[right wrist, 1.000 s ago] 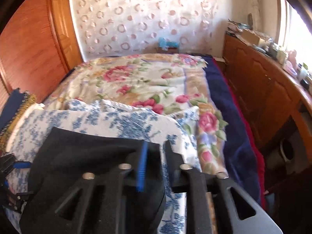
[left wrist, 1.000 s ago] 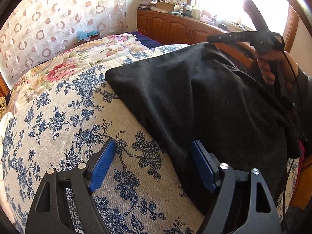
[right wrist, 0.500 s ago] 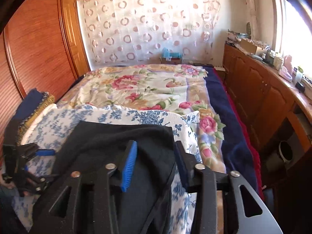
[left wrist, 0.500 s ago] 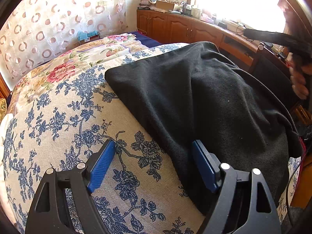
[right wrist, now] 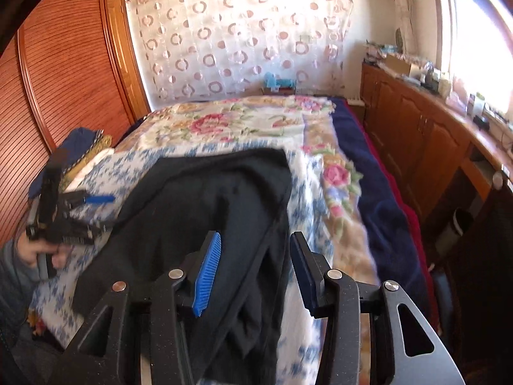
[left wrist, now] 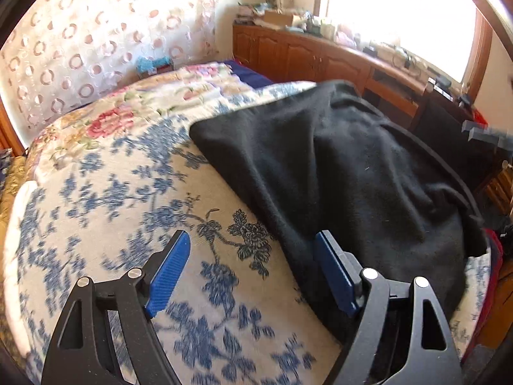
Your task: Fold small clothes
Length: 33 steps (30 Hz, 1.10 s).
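Jaws of my left gripper (left wrist: 251, 272), nearest in the left wrist view, stand wide apart and grasp nothing; the left blue pad (left wrist: 168, 277) hangs over the blue-flowered cloth (left wrist: 134, 192), the right pad over the near edge of the black garment (left wrist: 346, 173). Jaws of my right gripper (right wrist: 253, 272) have just been opening and now stand released; a hanging edge of the garment (right wrist: 221, 211) lies between the pads, neither of which presses on it. The garment is spread on the blue-flowered cloth at the near end of the bed (right wrist: 375, 173), its right portion draped over the right edge. At the left of the right wrist view, a hand (right wrist: 38, 252) holds my left gripper (right wrist: 85, 207) above the cloth, just left of the garment. Beyond the cloth lies a rose-patterned cover (right wrist: 243, 122), with a dark blue blanket (right wrist: 368, 173) along the bed's right side. To the far left stands a slatted wooden wardrobe (right wrist: 64, 73); to the right, a wooden cabinet (right wrist: 413, 125) under a bright window (left wrist: 394, 16). Farthest, a curtain with ring motifs (right wrist: 237, 32) hangs behind the bed.
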Available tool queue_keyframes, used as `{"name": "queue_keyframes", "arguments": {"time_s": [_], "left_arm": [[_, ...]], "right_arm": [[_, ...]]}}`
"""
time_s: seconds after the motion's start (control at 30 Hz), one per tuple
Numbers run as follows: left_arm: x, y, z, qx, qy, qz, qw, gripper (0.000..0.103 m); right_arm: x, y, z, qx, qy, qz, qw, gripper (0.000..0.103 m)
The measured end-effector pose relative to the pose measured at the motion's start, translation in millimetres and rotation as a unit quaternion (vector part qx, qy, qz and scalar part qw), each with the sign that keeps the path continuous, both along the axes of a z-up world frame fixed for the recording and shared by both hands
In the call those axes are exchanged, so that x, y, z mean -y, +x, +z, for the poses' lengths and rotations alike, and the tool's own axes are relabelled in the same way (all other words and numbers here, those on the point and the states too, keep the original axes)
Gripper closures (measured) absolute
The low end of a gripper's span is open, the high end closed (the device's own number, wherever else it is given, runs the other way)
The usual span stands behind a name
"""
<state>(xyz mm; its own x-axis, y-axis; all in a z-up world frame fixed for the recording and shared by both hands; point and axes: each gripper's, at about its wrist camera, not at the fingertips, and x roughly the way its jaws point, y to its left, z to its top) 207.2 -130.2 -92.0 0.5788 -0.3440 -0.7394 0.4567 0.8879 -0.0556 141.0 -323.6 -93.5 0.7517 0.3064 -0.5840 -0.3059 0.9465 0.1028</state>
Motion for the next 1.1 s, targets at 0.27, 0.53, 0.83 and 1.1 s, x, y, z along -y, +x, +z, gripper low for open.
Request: {"name": "queue_keyframes", "arguments": {"time_s": [0.27, 0.53, 0.83, 1.1], "left_arm": [[-8, -56, 21, 0.025, -0.026, -0.009, 0.9993, 0.022], [-7, -95, 22, 0.028, -0.034, -0.007, 0.999, 0.022], [-3, -111, 14, 0.011, -0.017, -0.014, 0.9997, 0.022], [9, -118, 7, 0.003, -0.026, -0.027, 0.9993, 0.022]], "right_arm": [[-1, -30, -27, -0.035, 0.013, 0.025, 0.999, 0.056], [9, -39, -45, -0.066, 0.081, 0.054, 0.993, 0.057], [32, -43, -43, -0.044, 0.122, 0.058, 0.99, 0.098], [76, -67, -12, 0.008, 0.048, -0.002, 0.999, 0.098]]}}
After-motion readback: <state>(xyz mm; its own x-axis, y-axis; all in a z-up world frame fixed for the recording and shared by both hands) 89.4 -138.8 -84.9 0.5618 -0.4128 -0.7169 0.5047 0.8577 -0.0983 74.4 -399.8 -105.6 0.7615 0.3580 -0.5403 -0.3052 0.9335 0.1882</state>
